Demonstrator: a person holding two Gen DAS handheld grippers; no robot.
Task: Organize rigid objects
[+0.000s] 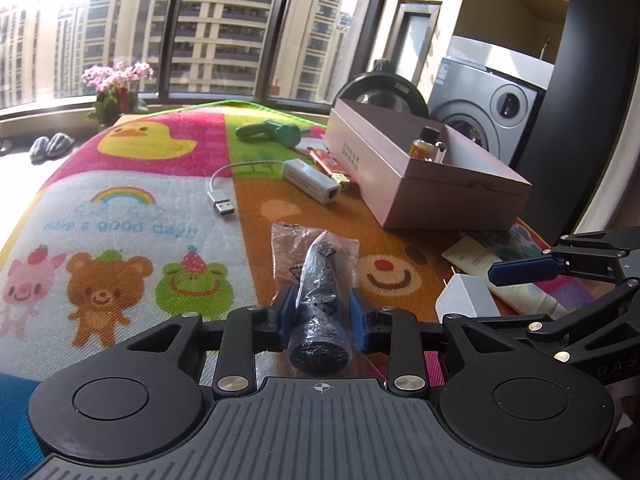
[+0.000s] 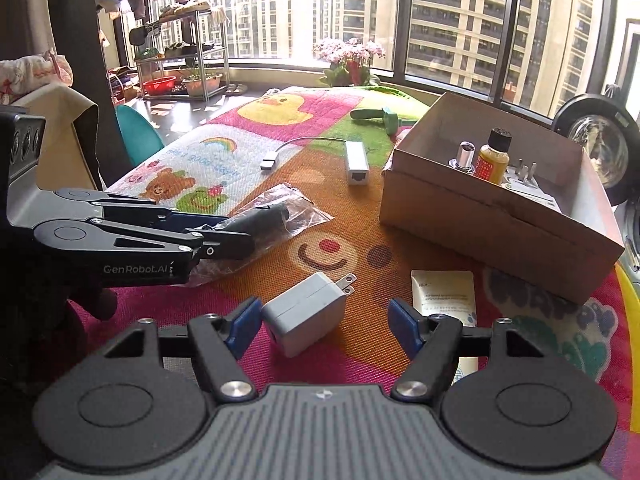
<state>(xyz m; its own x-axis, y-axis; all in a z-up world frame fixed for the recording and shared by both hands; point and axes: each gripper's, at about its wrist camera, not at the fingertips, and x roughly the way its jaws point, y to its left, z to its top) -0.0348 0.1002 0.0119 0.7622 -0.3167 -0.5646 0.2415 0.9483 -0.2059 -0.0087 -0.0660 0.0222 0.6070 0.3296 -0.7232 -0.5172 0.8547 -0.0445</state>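
My left gripper (image 1: pixel 319 314) is shut on a black cylinder in a clear plastic bag (image 1: pixel 318 292), low over the colourful mat; it also shows in the right wrist view (image 2: pixel 260 218). My right gripper (image 2: pixel 326 322) is open, its jaws on either side of a white plug charger (image 2: pixel 306 312) lying on the mat; the left wrist view also shows the charger (image 1: pixel 464 298). The open cardboard box (image 2: pixel 480 216) holds an amber bottle (image 2: pixel 494 158), a silver part and a white plug.
On the mat lie a white USB network adapter (image 1: pixel 310 180), a green tool (image 1: pixel 276 132), a red packet (image 1: pixel 330 164) and a cream tube (image 2: pixel 444 296). Potted pink flowers (image 2: pixel 350 60), a washing machine (image 1: pixel 480 112) and windows stand beyond.
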